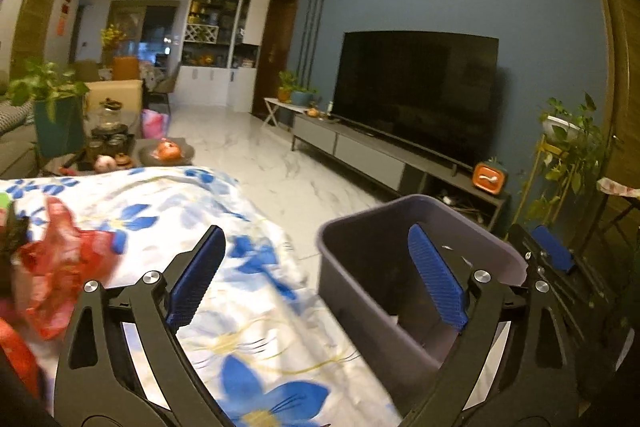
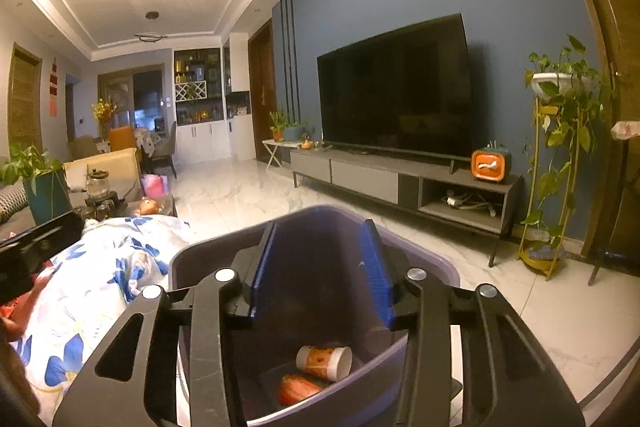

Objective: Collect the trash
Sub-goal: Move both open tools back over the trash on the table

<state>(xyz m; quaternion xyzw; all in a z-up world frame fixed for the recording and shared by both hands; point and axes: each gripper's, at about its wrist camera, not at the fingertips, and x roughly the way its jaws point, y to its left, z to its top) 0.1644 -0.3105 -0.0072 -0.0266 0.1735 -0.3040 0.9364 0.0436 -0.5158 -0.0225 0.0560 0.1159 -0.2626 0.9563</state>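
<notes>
Left gripper [image 1: 320, 279] spread wide, empty; red wrapper [image 1: 60, 267] on floral cloth [image 1: 248, 307] at near left; should swing left, pinch crumpled middle; right gripper [image 2: 320, 267] parted, empty over bin [image 2: 436, 267] holding cup [image 2: 324, 361].

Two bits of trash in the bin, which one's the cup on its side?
The white cup with orange print, lying on its side with its open mouth to the right. The orange wrapper sits nearer the camera in the grey bin.

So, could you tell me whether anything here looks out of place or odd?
Only the red crumpled wrapper lying loose on the floral cloth, outside the bin. The paper cup lies tipped inside it, as expected.
</notes>
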